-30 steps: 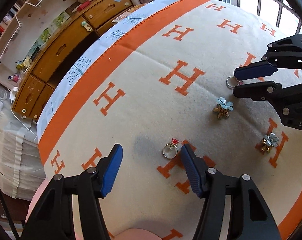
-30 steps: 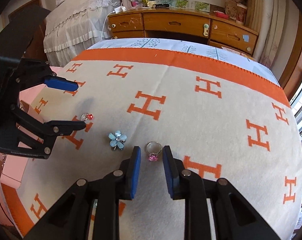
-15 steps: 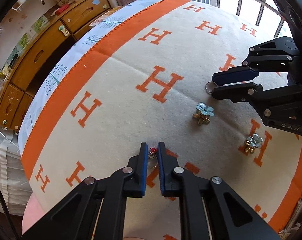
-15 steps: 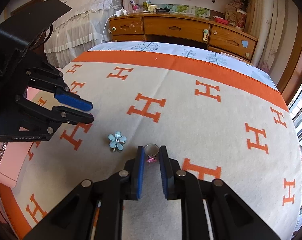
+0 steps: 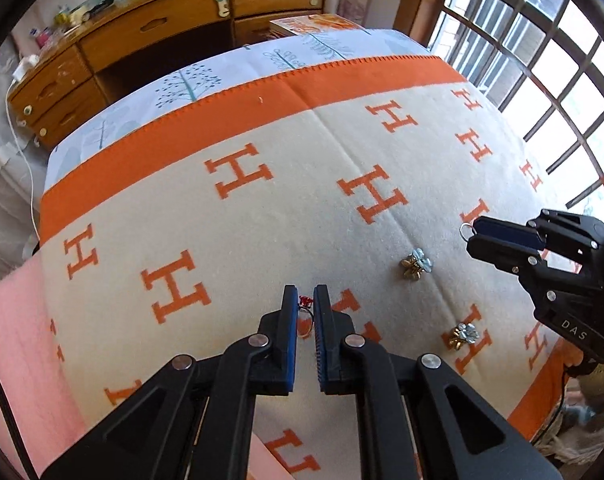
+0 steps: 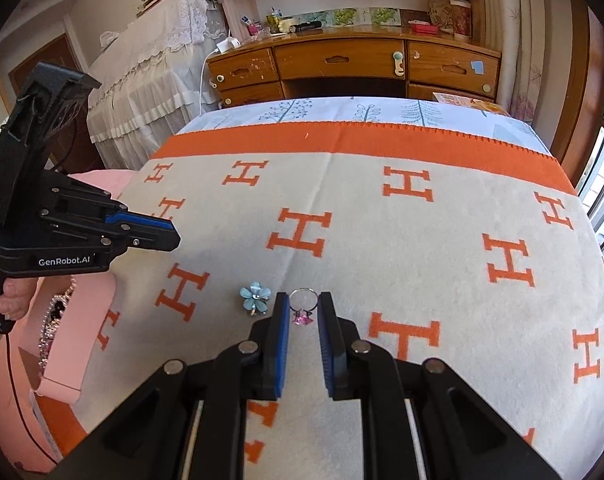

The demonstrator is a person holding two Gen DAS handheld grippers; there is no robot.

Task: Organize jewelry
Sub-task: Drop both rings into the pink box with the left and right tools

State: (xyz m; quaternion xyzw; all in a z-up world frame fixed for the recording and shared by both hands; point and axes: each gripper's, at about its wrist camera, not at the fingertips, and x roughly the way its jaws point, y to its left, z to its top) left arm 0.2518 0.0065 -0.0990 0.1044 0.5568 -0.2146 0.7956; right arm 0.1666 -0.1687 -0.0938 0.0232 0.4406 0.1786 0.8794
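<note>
My left gripper (image 5: pixel 305 300) is shut on a silver ring with a red stone (image 5: pixel 305 303) and holds it above the cream and orange blanket (image 5: pixel 262 216). My right gripper (image 6: pixel 304 304) is shut on a silver ring with a pink stone (image 6: pixel 303 317), also lifted; it shows in the left wrist view (image 5: pixel 470 236) too. A blue flower ring (image 6: pixel 254 299) lies on the blanket just left of the right gripper. In the left wrist view two flower pieces lie on the blanket, one nearer the middle (image 5: pixel 415 264) and one lower right (image 5: pixel 463 335).
A pink jewelry box (image 6: pixel 68 332) with a sparkly chain (image 6: pixel 52 320) inside sits at the blanket's left edge, under the left gripper (image 6: pixel 158 236). A wooden desk with drawers (image 6: pixel 341 64) stands beyond the bed. A barred window (image 5: pixel 541 60) is on the right.
Both grippers closed on their rings, the left on the red-stone ring and the right on the pink-stone ring. The left gripper has since lifted and swung its view round towards the desk.
</note>
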